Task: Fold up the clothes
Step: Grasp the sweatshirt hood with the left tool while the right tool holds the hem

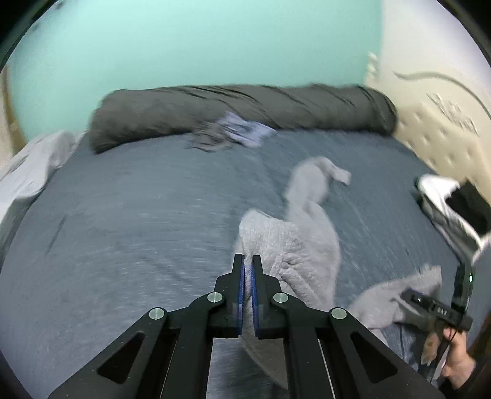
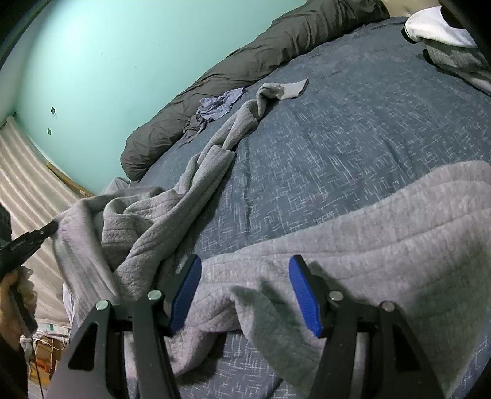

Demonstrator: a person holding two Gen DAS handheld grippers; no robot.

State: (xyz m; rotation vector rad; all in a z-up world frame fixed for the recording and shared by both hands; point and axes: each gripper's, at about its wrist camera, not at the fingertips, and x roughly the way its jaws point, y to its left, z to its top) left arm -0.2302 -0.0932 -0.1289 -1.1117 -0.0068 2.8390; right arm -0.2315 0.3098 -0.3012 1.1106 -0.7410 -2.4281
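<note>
The bed [image 2: 353, 129] carried the grey quilted garment [image 2: 353, 233], spread across its near edge with one sleeve trailing toward the dark bolster [image 2: 245, 58]. The fabric appeared soft, limp and fairly thick; I judged hems and corners the best holds. My left gripper [image 2: 50, 228] was pressed together, pinching a raised edge. My right gripper [image 2: 245, 294] stood spread over the cloth, holding nothing.

I count one grey quilted sweater [image 2: 353, 239] on one blue bed cover [image 2: 353, 129], one rolled dark duvet [image 2: 245, 52], one crumpled blue-patterned cloth [image 2: 219, 104], one white garment [image 2: 435, 26], and two grippers, mine.
</note>
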